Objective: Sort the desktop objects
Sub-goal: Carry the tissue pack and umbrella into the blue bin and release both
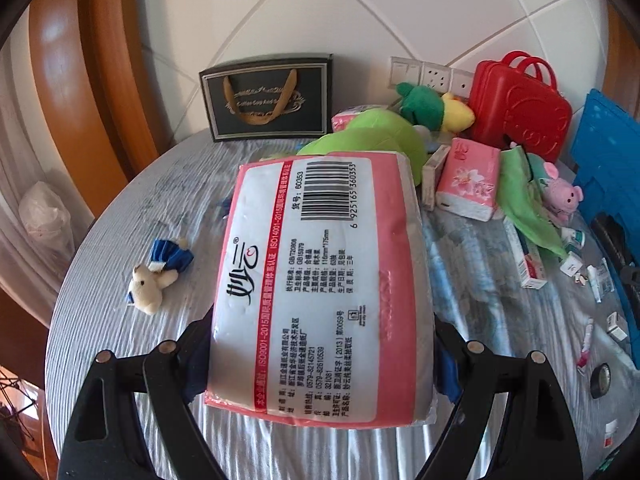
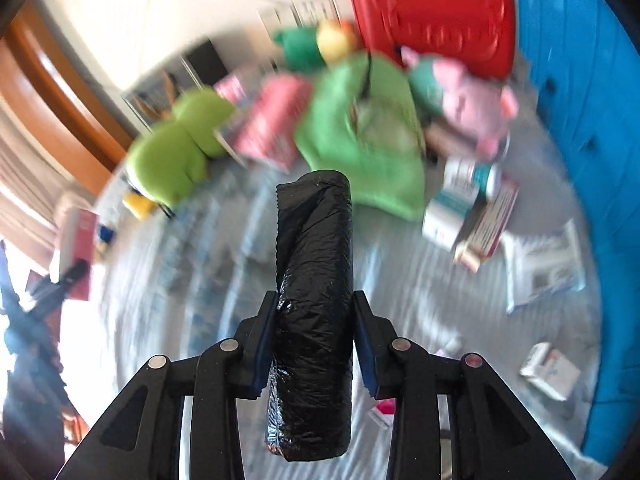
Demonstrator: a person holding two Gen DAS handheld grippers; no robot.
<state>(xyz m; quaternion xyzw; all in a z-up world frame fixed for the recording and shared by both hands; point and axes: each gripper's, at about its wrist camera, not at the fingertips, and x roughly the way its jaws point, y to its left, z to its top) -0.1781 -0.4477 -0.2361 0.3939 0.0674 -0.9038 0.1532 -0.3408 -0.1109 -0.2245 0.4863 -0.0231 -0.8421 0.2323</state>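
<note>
Left hand-held gripper: it grasps the tissue pack by its two long sides, fingers wide apart, and the pack is lifted above the desk.
Tissue pack: soft plastic wrap, pink border, white label with a barcode and printed text; its shape is a flat block with rounded edges. It covers much of the middle of the left wrist view.
Right hand-held gripper: it is clenched on a roll of black bags, the pads pressing on both sides of the roll.
Roll of black bags: thin, shiny, wrinkled black film rolled into a cylinder; it stands up between the fingers and reaches beyond them, above the desk. The background of this view is blurred.
Desk: round, covered with a pale striped cloth that has wrinkles.
Left on the desk: a small cream teddy bear lies alone with a blue piece beside it.
Far side: a black gift bag with gold handles stands against the white wall.
Far right: a red plastic case with handles, a lime green plush, a green and yellow plush, a smaller pink tissue pack, a green cloth and a pink plush pig lie close together.
Right edge: a blue plastic crate; near it are small cartons and a roll of black tape.
</note>
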